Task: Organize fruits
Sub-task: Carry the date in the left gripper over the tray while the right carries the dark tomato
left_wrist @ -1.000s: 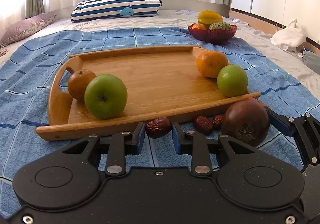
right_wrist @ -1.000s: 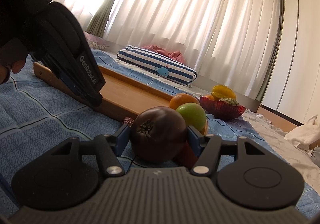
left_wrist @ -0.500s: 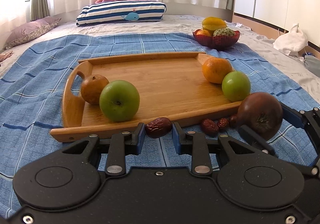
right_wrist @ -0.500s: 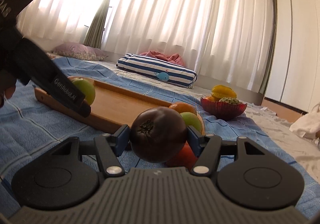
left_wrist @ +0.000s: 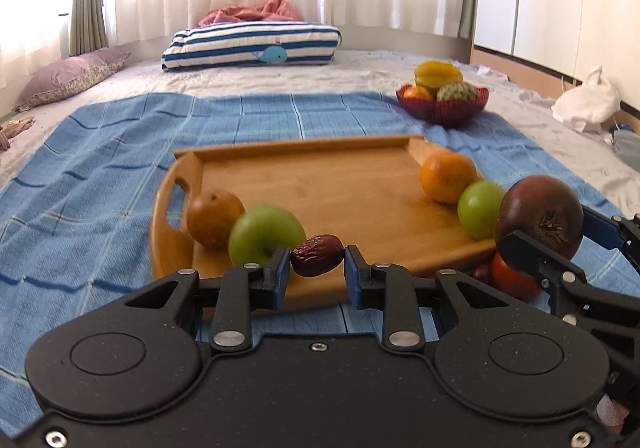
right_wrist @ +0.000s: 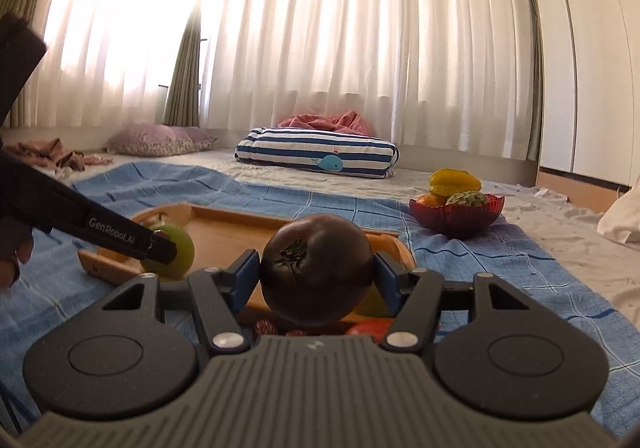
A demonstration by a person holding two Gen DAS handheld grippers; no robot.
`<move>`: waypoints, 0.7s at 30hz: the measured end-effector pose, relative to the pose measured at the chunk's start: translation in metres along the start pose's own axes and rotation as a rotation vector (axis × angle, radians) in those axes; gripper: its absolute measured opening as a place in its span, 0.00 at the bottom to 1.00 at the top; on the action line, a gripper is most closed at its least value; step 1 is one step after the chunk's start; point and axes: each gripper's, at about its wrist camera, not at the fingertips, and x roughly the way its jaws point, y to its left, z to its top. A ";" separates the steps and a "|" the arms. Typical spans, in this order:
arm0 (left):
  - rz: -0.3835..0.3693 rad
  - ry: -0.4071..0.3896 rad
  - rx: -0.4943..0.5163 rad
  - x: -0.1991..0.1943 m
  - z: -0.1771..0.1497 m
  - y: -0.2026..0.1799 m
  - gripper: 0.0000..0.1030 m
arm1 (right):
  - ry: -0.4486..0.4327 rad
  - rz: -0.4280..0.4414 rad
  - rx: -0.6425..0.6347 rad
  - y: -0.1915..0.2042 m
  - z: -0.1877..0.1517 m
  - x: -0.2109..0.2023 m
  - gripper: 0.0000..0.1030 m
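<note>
My left gripper (left_wrist: 317, 268) is shut on a wrinkled red date (left_wrist: 317, 255), held in the air before the near rim of the wooden tray (left_wrist: 320, 183). My right gripper (right_wrist: 317, 272) is shut on a dark purple tomato (right_wrist: 317, 268); the left wrist view shows that tomato (left_wrist: 538, 216) at the right, level with the tray's near right corner. On the tray lie a brown fruit (left_wrist: 214, 217) and a green apple (left_wrist: 266, 234) at the left, an orange (left_wrist: 446, 176) and a second green apple (left_wrist: 478, 207) at the right. A red tomato (left_wrist: 510, 278) and more dates (right_wrist: 266, 326) lie on the cloth below.
A red bowl (left_wrist: 442, 109) with a starfruit and other fruit stands beyond the tray at the right. The blue checked cloth (left_wrist: 100, 183) covers the bed. A striped whale pillow (left_wrist: 252, 47) lies at the back, a purple cushion (left_wrist: 68, 77) at the left, a white bag (left_wrist: 588, 101) at the right.
Both grippers have risen with their fruit off the cloth. The date now hangs in front of the tray's rim, and the dark tomato has lifted clear of the red tomato and dates beneath.
</note>
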 end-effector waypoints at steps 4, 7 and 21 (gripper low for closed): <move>0.008 -0.023 -0.001 -0.001 0.017 0.010 0.27 | 0.004 0.007 0.047 -0.010 0.012 0.013 0.63; 0.015 -0.042 -0.002 -0.001 0.030 0.019 0.27 | 0.018 0.018 0.080 -0.016 0.021 0.026 0.63; 0.032 0.009 -0.078 0.043 0.080 0.071 0.27 | 0.118 0.019 0.236 -0.061 0.068 0.111 0.63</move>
